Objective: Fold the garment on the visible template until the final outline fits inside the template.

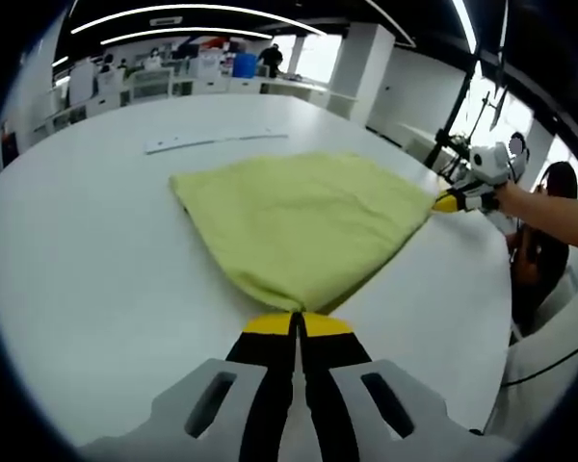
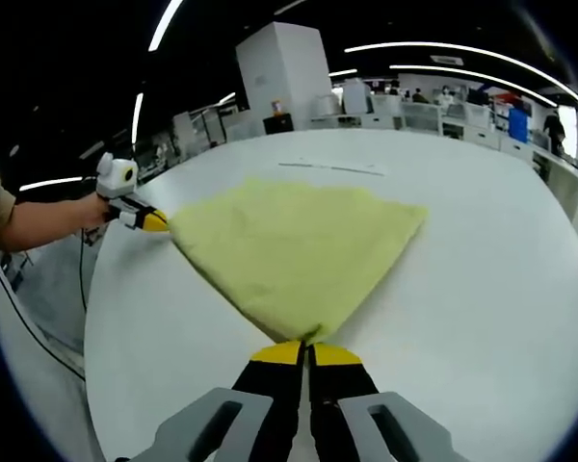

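Yellow-green garment (image 1: 303, 226) spread on white table (image 1: 87, 260), pinched at two corners: left gripper (image 1: 297, 322) jaws together on near corner, right gripper (image 2: 308, 351) likewise clamped on opp. corner. Prob. pulling taut to flatten before fold. Template outline hard to make out; only a faint strip (image 1: 212, 141) beyond cloth.
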{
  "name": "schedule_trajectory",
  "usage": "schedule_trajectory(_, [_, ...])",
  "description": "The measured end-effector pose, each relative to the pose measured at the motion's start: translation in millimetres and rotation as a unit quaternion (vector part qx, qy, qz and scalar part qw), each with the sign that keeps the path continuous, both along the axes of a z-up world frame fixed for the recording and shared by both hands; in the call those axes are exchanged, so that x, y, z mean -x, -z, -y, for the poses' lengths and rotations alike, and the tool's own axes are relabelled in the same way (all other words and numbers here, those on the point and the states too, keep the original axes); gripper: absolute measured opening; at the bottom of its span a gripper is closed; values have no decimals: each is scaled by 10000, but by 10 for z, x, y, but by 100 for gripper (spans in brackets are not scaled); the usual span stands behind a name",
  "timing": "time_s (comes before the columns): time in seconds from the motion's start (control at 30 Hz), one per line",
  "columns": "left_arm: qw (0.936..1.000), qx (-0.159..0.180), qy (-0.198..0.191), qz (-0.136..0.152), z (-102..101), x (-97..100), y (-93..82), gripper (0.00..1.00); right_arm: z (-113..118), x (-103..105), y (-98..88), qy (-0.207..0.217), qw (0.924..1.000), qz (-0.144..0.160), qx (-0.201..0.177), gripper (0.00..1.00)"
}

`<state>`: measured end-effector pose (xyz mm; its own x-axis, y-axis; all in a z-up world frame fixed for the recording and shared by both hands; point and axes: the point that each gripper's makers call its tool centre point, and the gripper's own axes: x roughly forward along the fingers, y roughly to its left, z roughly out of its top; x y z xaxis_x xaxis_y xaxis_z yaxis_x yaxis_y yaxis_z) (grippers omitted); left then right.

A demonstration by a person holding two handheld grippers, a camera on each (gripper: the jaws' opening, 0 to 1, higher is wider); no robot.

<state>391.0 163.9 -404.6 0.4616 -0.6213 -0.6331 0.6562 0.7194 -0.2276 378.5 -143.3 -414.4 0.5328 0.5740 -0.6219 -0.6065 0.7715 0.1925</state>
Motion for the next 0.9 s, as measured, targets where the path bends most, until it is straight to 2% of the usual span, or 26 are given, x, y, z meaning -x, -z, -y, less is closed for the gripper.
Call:
schedule_trajectory(0.4, [9999, -141, 51, 62, -105, 11, -27, 0, 163, 13, -18, 88, 9999, -1, 105, 0])
schedule_trajectory(0.73, [9996, -261, -78, 61, -249, 27, -1, 0, 159, 34, 3, 25, 9998, 18, 188, 0])
schedule_trajectory(0.9, [9996, -256, -77, 43, -251, 43, 9, 0, 176, 39, 23, 46, 9998, 5, 191, 0])
